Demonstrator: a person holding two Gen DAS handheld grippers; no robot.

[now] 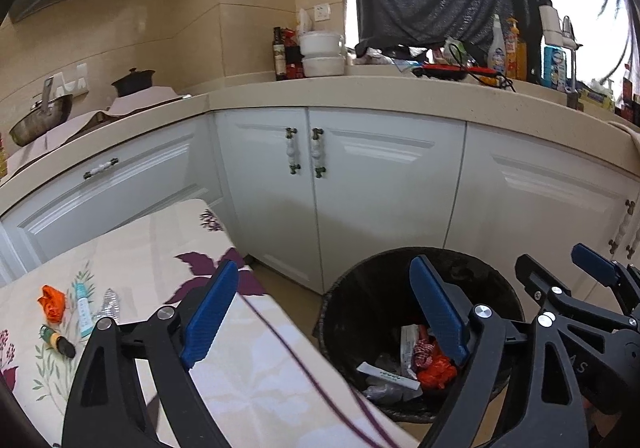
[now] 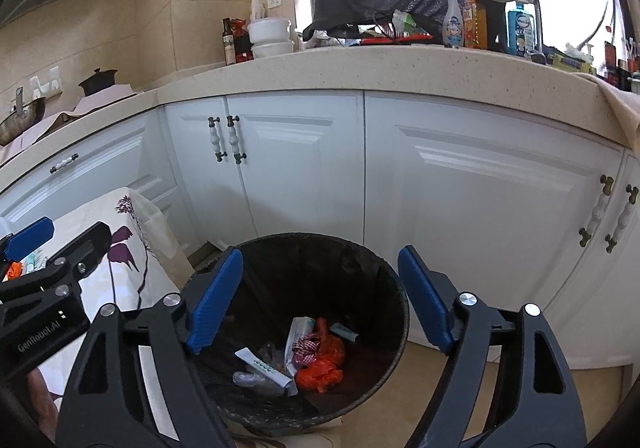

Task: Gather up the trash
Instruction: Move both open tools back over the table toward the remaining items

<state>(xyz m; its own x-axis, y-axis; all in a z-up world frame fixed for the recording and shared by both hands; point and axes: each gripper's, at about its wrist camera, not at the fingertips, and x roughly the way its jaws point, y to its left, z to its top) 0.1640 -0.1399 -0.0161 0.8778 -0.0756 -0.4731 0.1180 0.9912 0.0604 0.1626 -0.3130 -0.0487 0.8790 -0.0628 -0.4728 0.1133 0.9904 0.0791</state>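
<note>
A black trash bin (image 1: 372,288) (image 2: 320,276) stands on the floor in front of white cabinets. It holds an orange bag (image 2: 320,372), a white tube (image 2: 264,366), a checked scrap (image 2: 306,346) and wrappers. My left gripper (image 1: 324,264) is open and empty, straddling the table edge and the bin's left side. My right gripper (image 2: 320,252) hangs open and empty above the bin mouth. On the flowered table lie an orange wad (image 1: 52,304), a white and teal tube (image 1: 84,308), a small dark bottle (image 1: 60,340) and a silver wrapper (image 1: 108,304).
The flowered tablecloth (image 1: 260,388) covers a low table left of the bin. White cabinet doors (image 2: 480,188) and a beige counter (image 2: 400,68) crowded with bottles and bowls rise behind. A wok (image 1: 40,120) sits on the stove at far left.
</note>
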